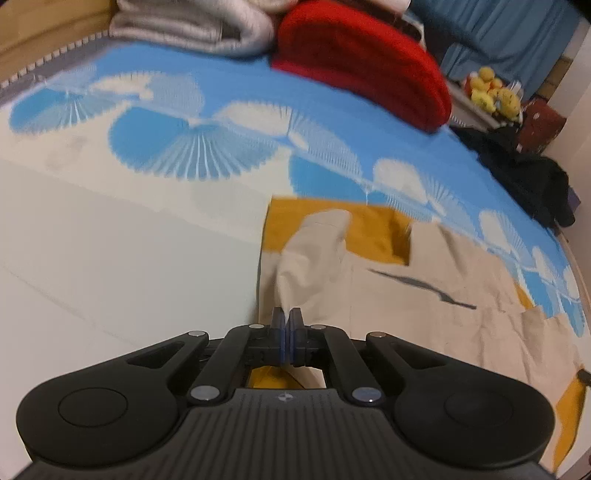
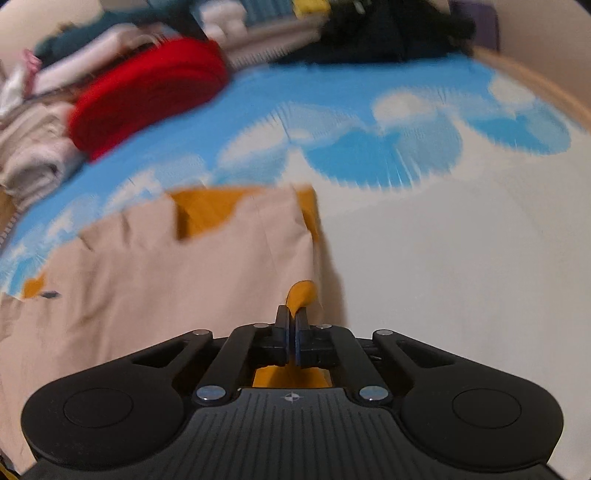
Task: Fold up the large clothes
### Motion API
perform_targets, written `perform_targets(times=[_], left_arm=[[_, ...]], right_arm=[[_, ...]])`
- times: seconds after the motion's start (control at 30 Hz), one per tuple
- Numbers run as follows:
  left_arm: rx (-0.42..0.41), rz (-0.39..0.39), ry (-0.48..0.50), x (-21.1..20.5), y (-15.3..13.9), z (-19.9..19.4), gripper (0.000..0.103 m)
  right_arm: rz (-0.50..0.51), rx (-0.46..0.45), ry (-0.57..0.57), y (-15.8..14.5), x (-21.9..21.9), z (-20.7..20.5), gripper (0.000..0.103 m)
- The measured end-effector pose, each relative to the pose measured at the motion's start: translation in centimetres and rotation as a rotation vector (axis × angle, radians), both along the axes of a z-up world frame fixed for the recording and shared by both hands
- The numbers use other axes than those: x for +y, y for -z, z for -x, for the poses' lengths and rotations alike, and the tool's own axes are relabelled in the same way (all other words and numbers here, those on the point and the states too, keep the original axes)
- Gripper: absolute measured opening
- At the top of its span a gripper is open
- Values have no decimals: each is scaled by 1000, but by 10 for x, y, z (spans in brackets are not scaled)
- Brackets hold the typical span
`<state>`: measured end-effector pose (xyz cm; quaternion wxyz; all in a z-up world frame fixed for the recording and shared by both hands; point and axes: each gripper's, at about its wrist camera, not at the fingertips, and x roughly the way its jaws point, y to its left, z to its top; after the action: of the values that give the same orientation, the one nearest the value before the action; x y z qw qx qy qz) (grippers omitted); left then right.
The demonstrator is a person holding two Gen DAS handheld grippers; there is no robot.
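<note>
On a bed spread with a blue-and-white fan-print sheet (image 1: 229, 147), I have both grippers down at the near edge of a large beige-and-mustard garment (image 1: 424, 295) lying flat on it. From the left wrist camera, my left gripper (image 1: 286, 325) points down at the garment's left border, its jaws clenched together; mustard cloth shows just beneath the fingers, but I cannot tell from this view whether any of it is pinched between the pads. The garment spreads to the right and away from there, beige over mustard, with a raised beige fold just ahead of the fingers and a dark grey mark farther right.

From the right wrist camera, my right gripper (image 2: 291, 325) sits at the garment's right border, jaws clamped on a small tongue of mustard fabric that pokes up between the fingertips. The beige panel stretches to the left of it, a mustard patch showing at its far edge.

At the far side of the bed lie a folded red blanket (image 1: 362, 66) and, to its left, a rolled grey blanket (image 1: 192, 29). Beyond the right edge of the bed in the left view are a heap of dark clothing (image 1: 524, 170), yellow plush toys (image 1: 491, 92) and a blue curtain (image 1: 517, 33). The right-hand view is blurred.
</note>
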<state>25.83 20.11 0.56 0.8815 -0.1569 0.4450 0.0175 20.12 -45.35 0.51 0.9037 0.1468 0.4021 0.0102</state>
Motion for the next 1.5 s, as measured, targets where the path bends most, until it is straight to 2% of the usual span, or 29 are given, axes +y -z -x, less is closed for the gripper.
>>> perform_targets(times=[0.2,0.27,0.4,0.47,0.57,0.6,0.67,0.7,0.77,0.83,0.9,0.97,1.17,1.3,1.4,1.5], left_arm=[[-169,-6,-62,7,-30,4,1],[-184,-40,-74,4,-34,0,1],[-189,-78,-79,0,-34,-15,1],[-129,-116,-63,-5,-23,-27,1],[4,-172,-42,-10,3,-46,1],[9,-170,-47,-9,5,-50,1],[-46,-151,-63,-6,0,-53,1],[-86,-149,-68,-6,-5,-54,1],[-148,-167,-72,-7,-13,-55,1],[-168,-175,-91,-10,-16,-61,1],[-159,-165,-103,-8,-13,-68,1],[-130,-141,-109,-6,-5,-76,1],[-41,-135,-105,0,28,-93,1],[24,-157,-85,2,48,-94,2],[61,-164,-84,2,55,-94,9],[29,-122,-134,9,37,-88,29]], right_arm=[[-37,-238,61,-37,-9,17,1],[-38,-297,75,-44,-9,16,1],[13,-327,84,-46,0,-1,1],[25,-310,91,-41,2,-14,1],[77,-194,106,-22,9,-38,1],[96,-144,107,-13,10,-46,1],[113,-69,117,1,12,-59,1],[111,-78,131,1,12,-62,1],[103,-174,142,-11,15,-61,1],[122,-282,135,-25,24,-57,1],[139,-325,143,-29,28,-61,1],[151,-300,154,-22,29,-71,1],[200,-143,164,13,30,-100,1],[224,-105,146,26,34,-103,1],[234,-71,137,33,37,-105,1],[235,-10,156,37,37,-108,9]])
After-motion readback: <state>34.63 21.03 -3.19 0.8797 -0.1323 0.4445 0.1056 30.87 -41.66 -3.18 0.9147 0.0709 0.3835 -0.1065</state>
